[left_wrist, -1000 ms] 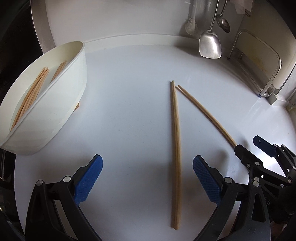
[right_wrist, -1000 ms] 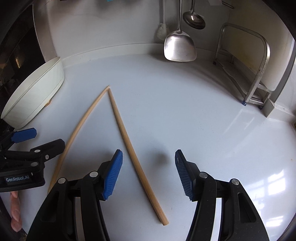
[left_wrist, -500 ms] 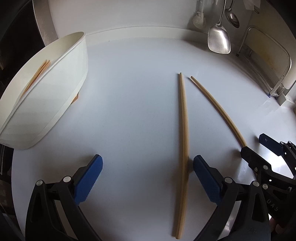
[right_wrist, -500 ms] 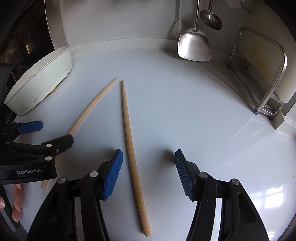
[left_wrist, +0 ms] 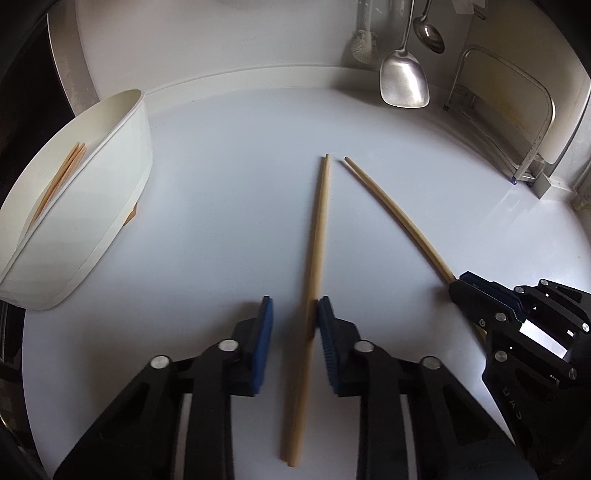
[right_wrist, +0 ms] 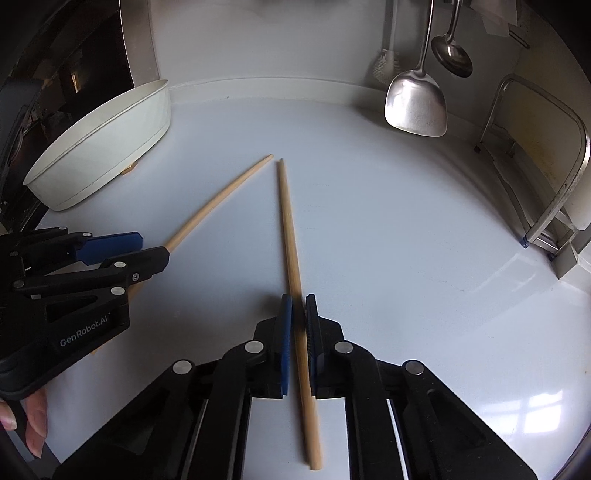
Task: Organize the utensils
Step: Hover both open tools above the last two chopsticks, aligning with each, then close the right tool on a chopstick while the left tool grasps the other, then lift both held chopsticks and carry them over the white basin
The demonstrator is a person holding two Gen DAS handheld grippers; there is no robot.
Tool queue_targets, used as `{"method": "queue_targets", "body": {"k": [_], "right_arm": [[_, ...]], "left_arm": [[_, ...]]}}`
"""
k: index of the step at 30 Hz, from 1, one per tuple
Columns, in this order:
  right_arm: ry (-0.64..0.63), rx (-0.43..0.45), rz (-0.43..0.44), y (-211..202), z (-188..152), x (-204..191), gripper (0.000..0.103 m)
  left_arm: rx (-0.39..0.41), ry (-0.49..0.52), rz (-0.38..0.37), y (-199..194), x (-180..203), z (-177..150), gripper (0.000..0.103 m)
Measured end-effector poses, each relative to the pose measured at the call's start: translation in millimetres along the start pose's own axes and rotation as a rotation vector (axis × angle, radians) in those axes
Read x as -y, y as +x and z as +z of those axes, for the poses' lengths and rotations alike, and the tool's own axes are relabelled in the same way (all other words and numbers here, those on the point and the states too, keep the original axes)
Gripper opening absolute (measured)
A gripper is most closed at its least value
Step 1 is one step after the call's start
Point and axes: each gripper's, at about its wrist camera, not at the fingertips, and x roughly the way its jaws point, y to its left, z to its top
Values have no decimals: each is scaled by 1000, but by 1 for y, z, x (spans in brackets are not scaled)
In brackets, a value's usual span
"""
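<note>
Two long wooden chopsticks lie on the white counter, their far tips nearly meeting. The left chopstick runs between the pads of my left gripper, whose jaws are closing. The right-hand pad touches the stick and a gap remains at the left pad. My right gripper is shut on the right chopstick near its thick end. The left gripper also shows in the right wrist view, around the left chopstick. A white oval container at the left holds several chopsticks.
A steel spatula and a ladle hang at the back wall. A metal rack stands at the right. A person's fingers show at the lower left of the right wrist view.
Both pairs of jaws have come in from wide open. The right ones have shut on the right chopstick. The left ones have narrowed around the left chopstick.
</note>
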Motion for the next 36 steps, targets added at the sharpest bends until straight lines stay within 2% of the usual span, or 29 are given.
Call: {"method": "queue_targets", "body": {"k": [1, 3, 13, 18, 23, 26, 30, 36], "right_arm": [[-4, 0, -1, 0, 0, -1, 7], [-2, 0, 6, 1, 0, 0, 6], [117, 10, 60, -13, -1, 5, 6], [142, 36, 77, -38, 8, 3, 6], [134, 83, 99, -71, 31, -3, 6], [110, 100, 117, -87, 49, -16, 6], [75, 124, 141, -103, 79, -47, 6], [71, 156, 187, -94, 132, -112, 6]], "left_arm": [[-1, 6, -6, 0, 2, -1, 8], [-2, 12, -10, 1, 5, 0, 7], [-39, -43, -88, -13, -8, 3, 7], [-12, -54, -91, -42, -14, 14, 7], [30, -85, -84, -83, -32, 31, 7], [60, -126, -87, -109, -54, 41, 7], [108, -167, -56, -135, -94, 53, 7], [130, -213, -12, -143, -186, 70, 7]]}}
